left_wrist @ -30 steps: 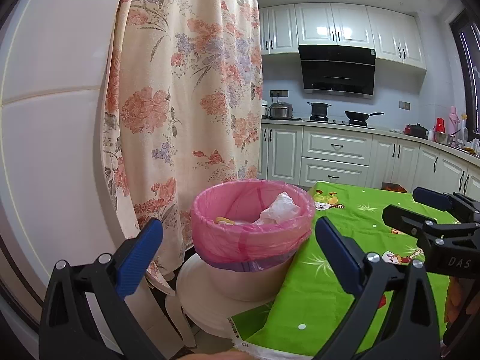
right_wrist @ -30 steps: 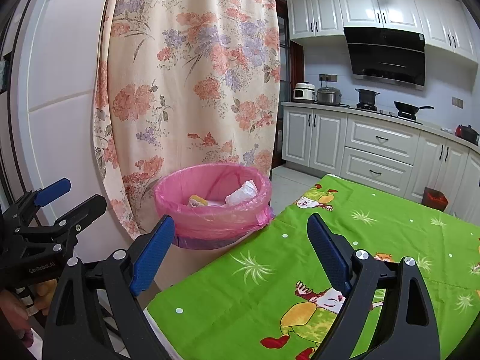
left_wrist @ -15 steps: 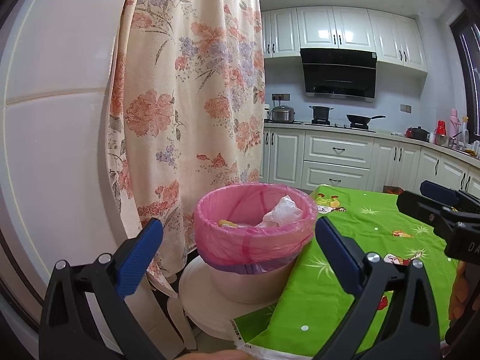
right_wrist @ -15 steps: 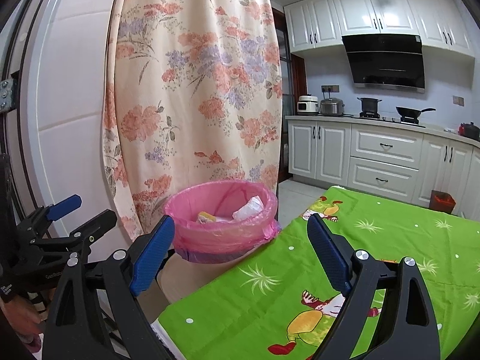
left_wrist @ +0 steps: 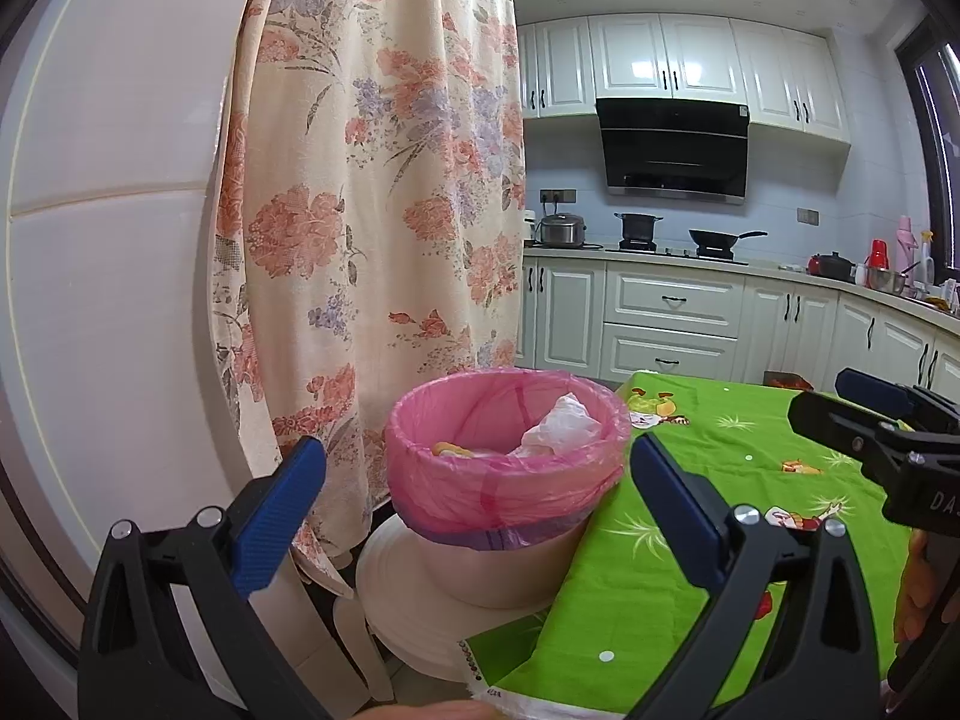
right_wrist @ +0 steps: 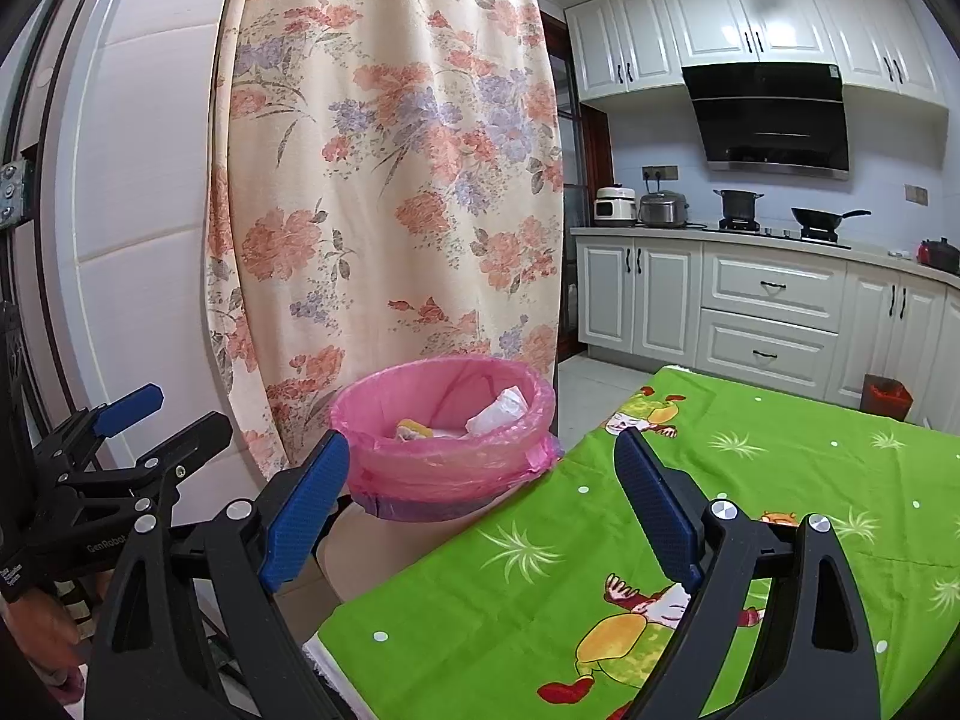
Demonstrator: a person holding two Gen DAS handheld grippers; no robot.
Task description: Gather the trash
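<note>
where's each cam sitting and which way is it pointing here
Left wrist: on the left gripper, facing the pink-lined bin; right gripper shows at right edge.
Right wrist: on the right gripper, over the green tablecloth, facing the bin and kitchen; left gripper shows at left.
Shared: bin, floral curtain, tablecloth.

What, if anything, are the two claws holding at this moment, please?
Nothing: the left claw and right claw are both open and empty, near the bin.
</note>
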